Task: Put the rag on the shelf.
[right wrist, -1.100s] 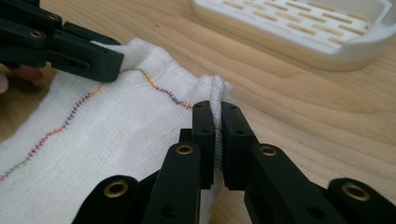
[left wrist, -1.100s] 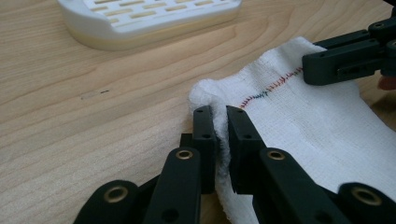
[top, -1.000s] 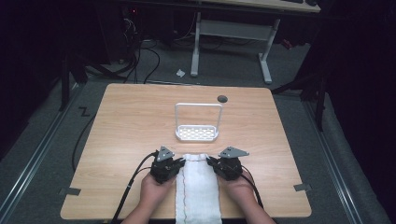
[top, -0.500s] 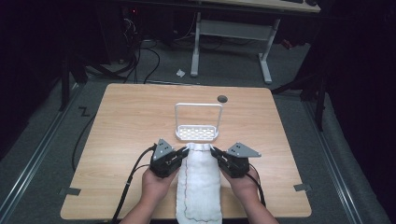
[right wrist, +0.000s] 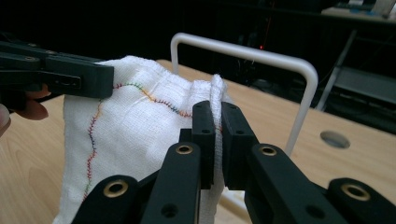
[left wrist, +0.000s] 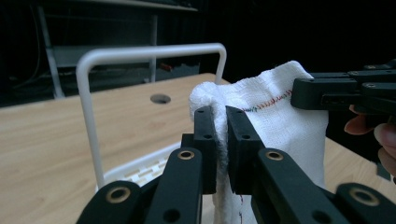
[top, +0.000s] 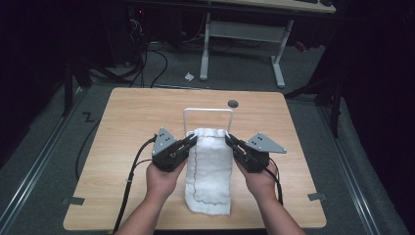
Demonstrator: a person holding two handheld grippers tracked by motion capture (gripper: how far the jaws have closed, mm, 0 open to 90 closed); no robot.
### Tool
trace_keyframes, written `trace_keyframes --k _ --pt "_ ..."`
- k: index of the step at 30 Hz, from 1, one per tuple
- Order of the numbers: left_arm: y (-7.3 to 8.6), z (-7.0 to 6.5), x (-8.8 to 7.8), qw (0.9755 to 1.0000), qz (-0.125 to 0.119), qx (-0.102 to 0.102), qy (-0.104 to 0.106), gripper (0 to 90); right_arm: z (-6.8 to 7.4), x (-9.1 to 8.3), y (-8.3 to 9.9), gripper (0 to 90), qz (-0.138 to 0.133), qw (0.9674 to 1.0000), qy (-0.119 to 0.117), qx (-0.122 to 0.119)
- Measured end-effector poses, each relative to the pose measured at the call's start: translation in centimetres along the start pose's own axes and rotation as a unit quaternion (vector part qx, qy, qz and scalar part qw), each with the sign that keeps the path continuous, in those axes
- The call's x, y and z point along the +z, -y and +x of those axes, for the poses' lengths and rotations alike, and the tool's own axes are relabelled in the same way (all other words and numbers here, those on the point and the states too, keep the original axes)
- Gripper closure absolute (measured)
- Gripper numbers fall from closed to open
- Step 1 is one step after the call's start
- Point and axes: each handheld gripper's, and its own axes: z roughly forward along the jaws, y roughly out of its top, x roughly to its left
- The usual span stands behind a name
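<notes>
High view: the left gripper [top: 192,140] and right gripper [top: 230,141] each pinch a top corner of the white woven cloth with multicoloured stitching [top: 209,171], just before the white wire rack [top: 208,112]. The cloth's long axis runs from the rack toward the person, lower end on the wooden table [top: 127,117].

Left gripper view: jaws clamped on cloth [left wrist: 280,126]; thin bite, which might slip.

Right gripper view: same grip on cloth [right wrist: 140,121]; uneven lifting could snag the rack [right wrist: 252,56].
</notes>
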Motion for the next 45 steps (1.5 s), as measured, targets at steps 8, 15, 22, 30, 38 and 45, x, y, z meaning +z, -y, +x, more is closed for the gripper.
trace_keyframes --k 8,15,22,30,38,45 --pt "-3.8 0.0 -1.0 0.9986 -0.045 0.027 -0.011 84.1 0.1 -0.1 -3.2 85.9 -0.036 0.9993 0.003 -0.01" --pt "-5.9 0.1 -1.2 0.9966 -0.063 0.048 -0.022 84.1 -0.2 -0.4 -5.6 85.8 -0.057 0.9982 0.006 -0.015" --pt "-7.8 -0.2 -0.5 0.9937 -0.069 0.082 -0.031 84.1 -1.0 -0.5 -7.2 85.9 -0.067 0.9975 0.013 -0.014" --pt "-9.6 0.2 0.8 0.9922 -0.083 0.088 -0.032 84.2 -2.6 -0.1 -8.7 85.9 -0.076 0.9969 0.018 -0.002" --pt "-11.7 1.9 2.2 0.993 -0.087 0.075 -0.027 84.2 -4.2 1.1 -10.5 85.9 -0.086 0.9961 0.018 0.005" --pt "-13.2 3.2 3.5 0.992 -0.079 0.086 -0.047 84.2 -5.0 3.3 -12.4 85.9 -0.085 0.9961 0.026 0.003"
